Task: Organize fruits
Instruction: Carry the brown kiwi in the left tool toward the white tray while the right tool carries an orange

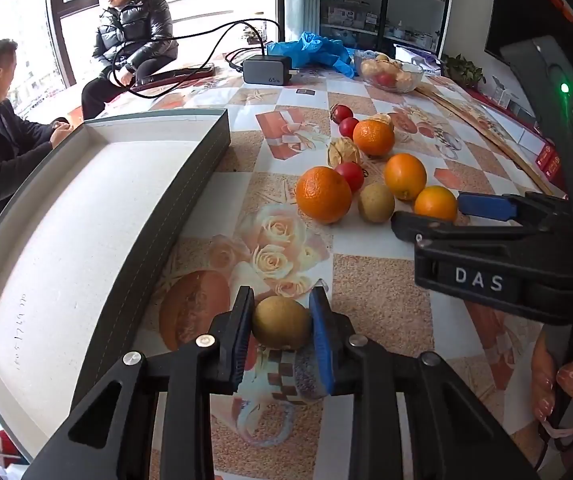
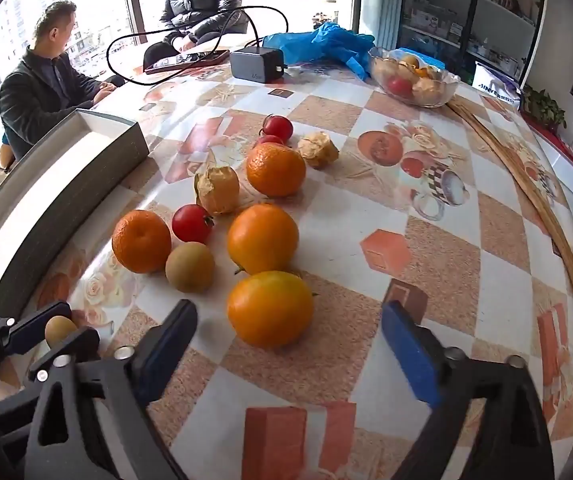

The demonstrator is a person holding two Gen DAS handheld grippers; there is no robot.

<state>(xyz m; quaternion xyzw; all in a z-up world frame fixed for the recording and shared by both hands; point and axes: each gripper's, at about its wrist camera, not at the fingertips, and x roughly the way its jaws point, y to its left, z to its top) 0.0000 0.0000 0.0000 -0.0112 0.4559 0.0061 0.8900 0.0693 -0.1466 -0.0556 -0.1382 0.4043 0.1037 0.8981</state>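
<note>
left gripper: tilted steeply down, pads pressed on a small brown fruit, fruit at 12 o'clock of its wrist | right gripper: tilted down, jaws parted, pads touching nothing, seen at 3 o'clock in left wrist view | hand: fingers wrapped round right handle
</note>
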